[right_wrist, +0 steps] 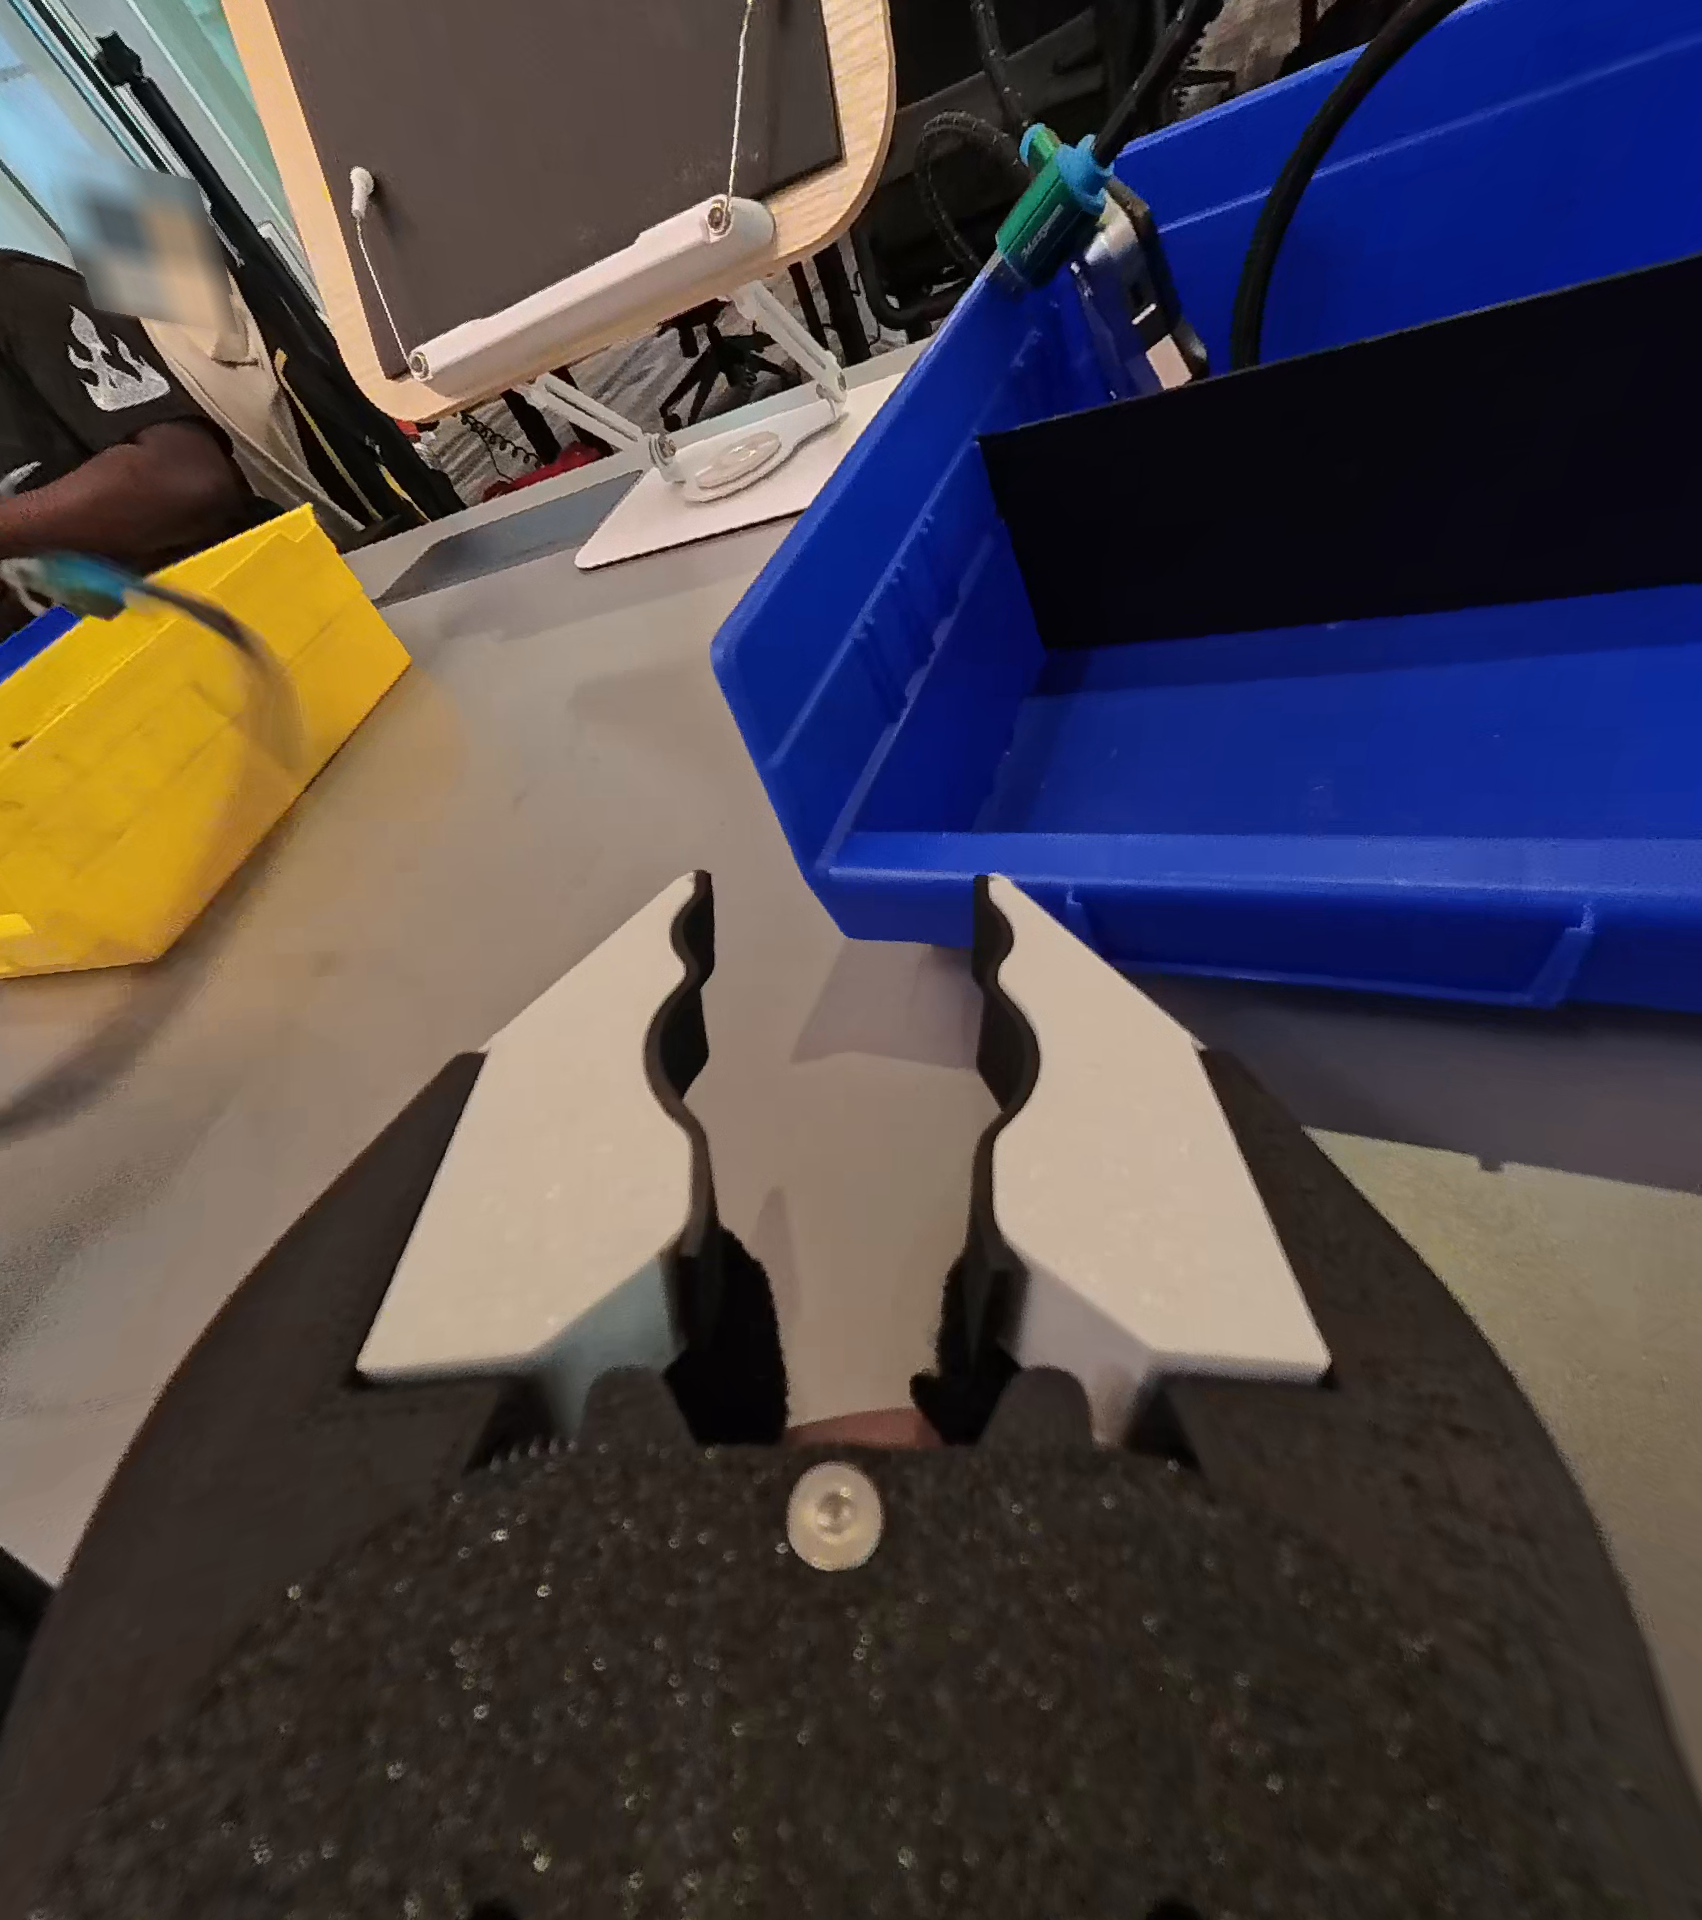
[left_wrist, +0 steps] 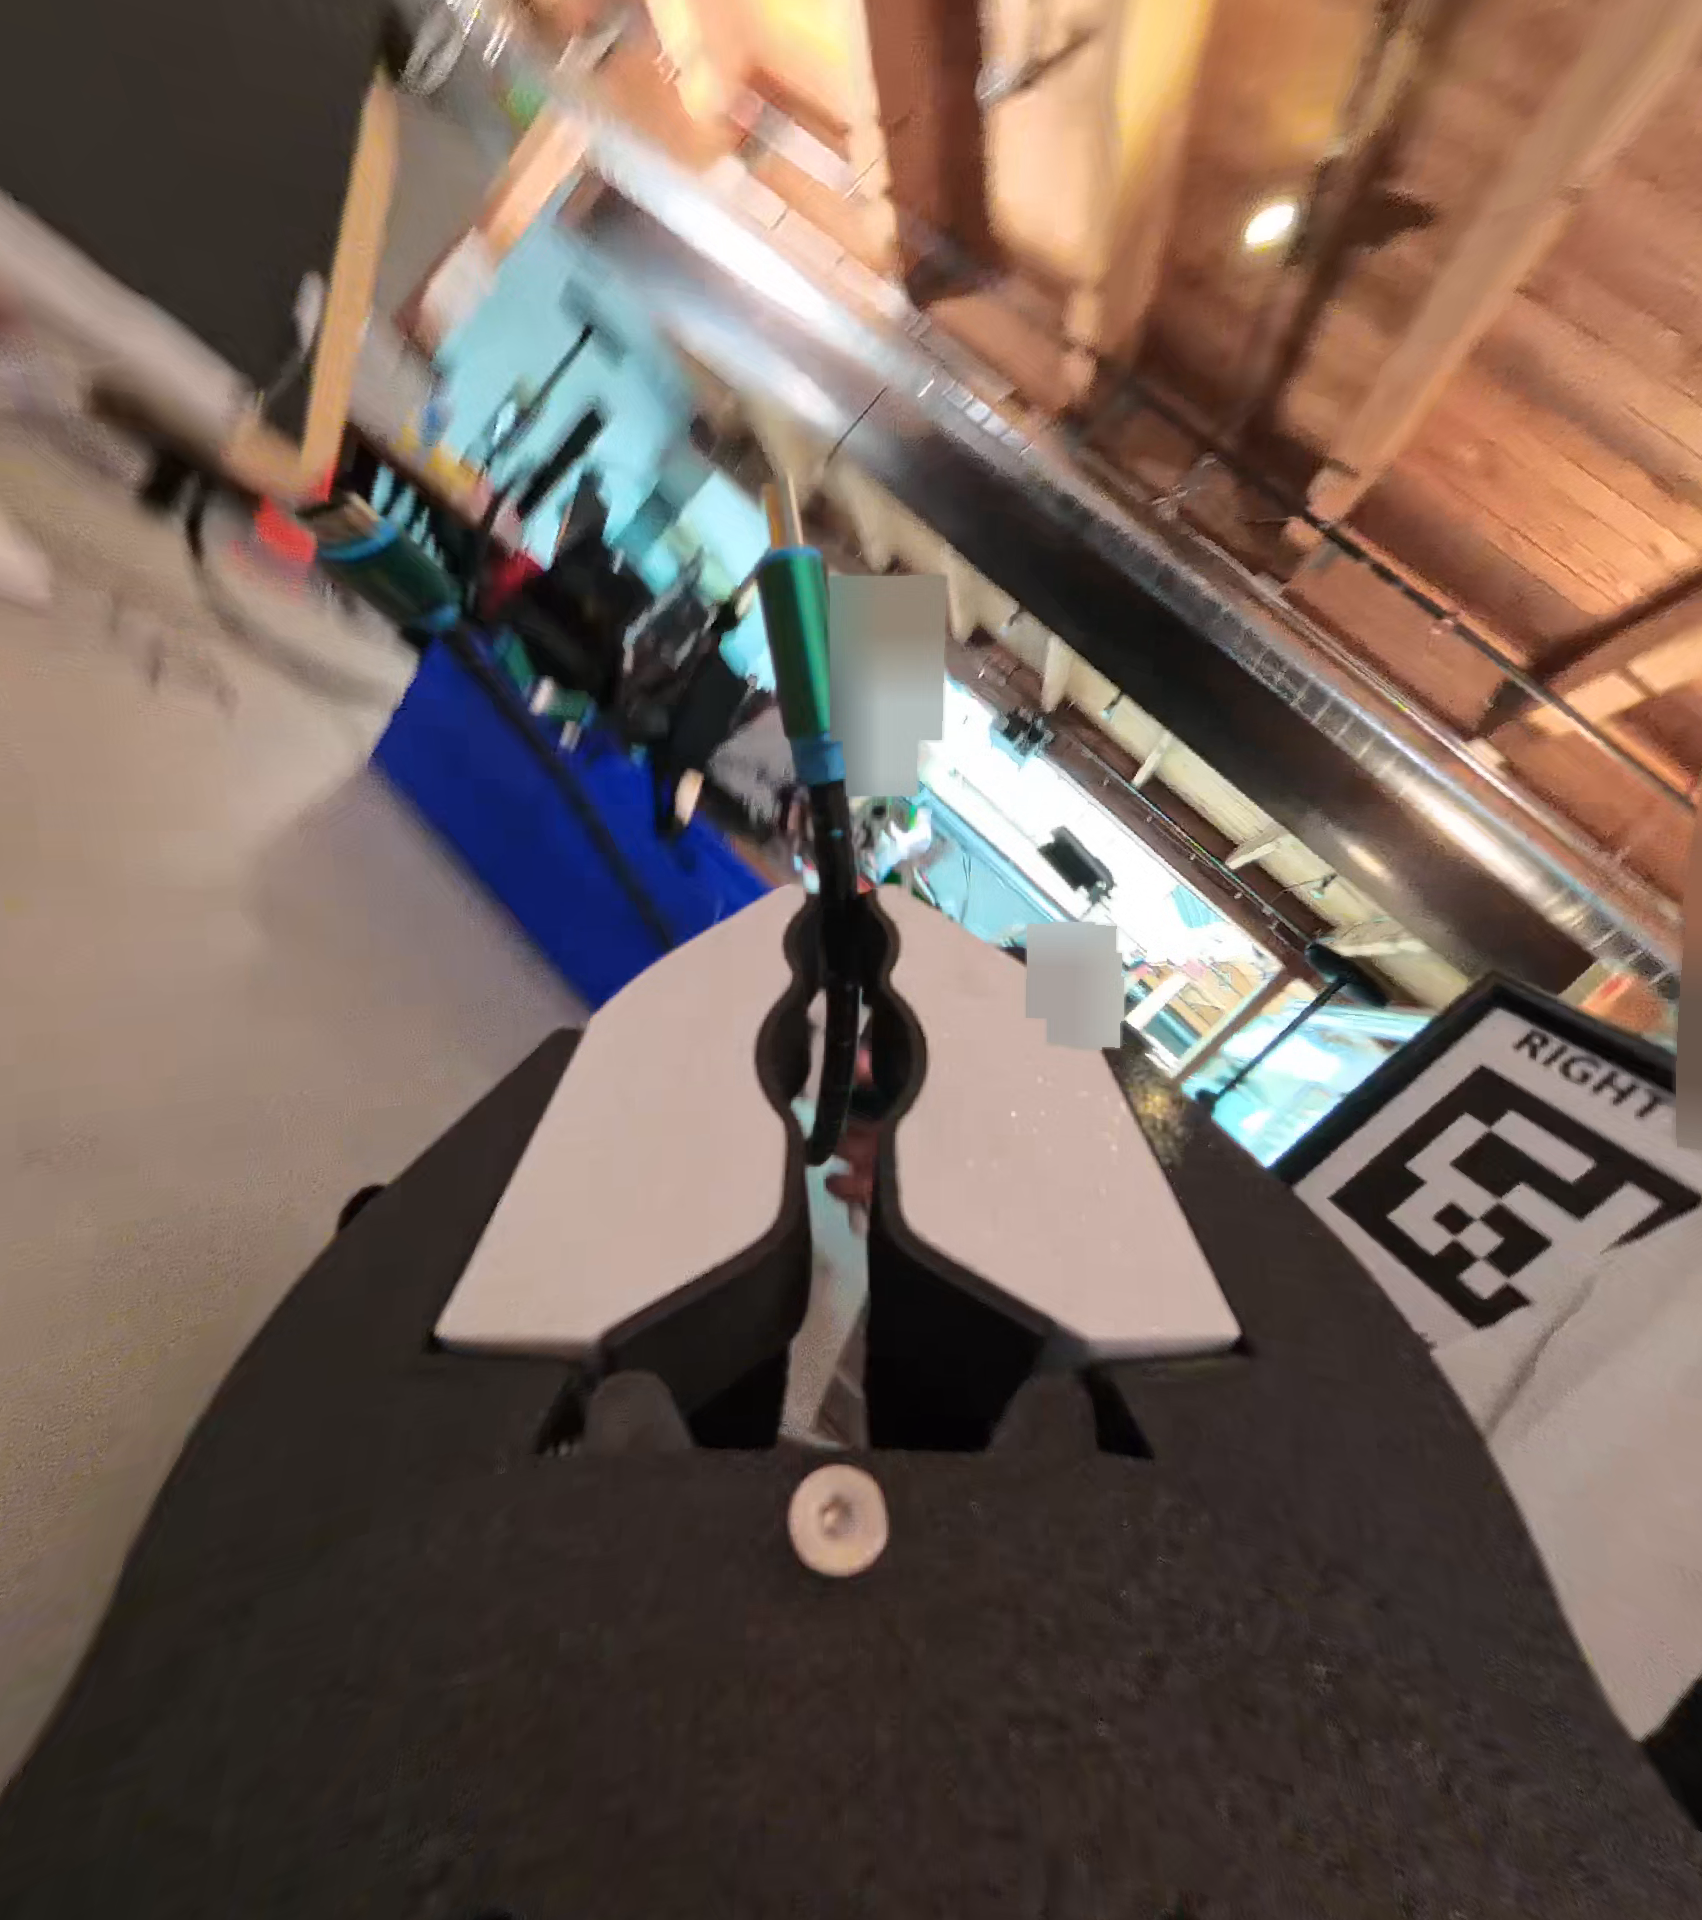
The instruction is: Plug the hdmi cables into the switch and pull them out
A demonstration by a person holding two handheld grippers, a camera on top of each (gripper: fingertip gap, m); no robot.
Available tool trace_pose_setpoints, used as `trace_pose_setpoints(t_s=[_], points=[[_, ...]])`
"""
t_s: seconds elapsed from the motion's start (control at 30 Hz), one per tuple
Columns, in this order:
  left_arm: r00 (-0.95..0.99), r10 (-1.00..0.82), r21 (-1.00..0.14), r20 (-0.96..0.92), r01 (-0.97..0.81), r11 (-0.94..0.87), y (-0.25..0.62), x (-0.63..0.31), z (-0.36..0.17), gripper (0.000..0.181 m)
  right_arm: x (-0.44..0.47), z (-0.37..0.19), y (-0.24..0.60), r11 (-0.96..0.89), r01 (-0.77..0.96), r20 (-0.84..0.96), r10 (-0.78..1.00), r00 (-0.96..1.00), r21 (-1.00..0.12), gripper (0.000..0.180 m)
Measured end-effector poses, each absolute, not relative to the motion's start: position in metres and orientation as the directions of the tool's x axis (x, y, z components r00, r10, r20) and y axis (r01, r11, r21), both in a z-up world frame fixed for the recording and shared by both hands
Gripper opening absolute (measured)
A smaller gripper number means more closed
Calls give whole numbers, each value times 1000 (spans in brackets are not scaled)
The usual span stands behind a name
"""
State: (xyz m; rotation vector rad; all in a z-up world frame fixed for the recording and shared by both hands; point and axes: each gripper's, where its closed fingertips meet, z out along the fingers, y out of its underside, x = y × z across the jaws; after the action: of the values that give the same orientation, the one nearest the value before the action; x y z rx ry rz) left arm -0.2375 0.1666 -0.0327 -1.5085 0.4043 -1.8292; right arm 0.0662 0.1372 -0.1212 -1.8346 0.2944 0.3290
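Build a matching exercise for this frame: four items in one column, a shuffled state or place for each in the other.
Items:
1. Left hand-held gripper
2. Right hand-held gripper
3. Yellow bin
4. Blue bin

States or places:
A. open, holding nothing
B. on the table, left in the right wrist view
C. shut on a black cable with a green plug
D. split by a black divider

Pairs: 1-C, 2-A, 3-B, 4-D
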Motion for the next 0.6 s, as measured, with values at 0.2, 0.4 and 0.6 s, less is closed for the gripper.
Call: trace_pose_setpoints(t_s=[0.2,0.4,0.6], points=[[168,-497,-502,851,-14,-865,164,-205,-121,6,69,-121,135,-275,-373,-377,-38,925,-886,49],[248,-549,-497,798,-245,-833,145,-202,-149,7,66,-122,136,-284,-373,-380,-32,924,-883,49],[222,-619,-506,753,-406,-761,127,-203,-157,7,63,-124,137,-295,-369,-378,-26,925,-882,49]])
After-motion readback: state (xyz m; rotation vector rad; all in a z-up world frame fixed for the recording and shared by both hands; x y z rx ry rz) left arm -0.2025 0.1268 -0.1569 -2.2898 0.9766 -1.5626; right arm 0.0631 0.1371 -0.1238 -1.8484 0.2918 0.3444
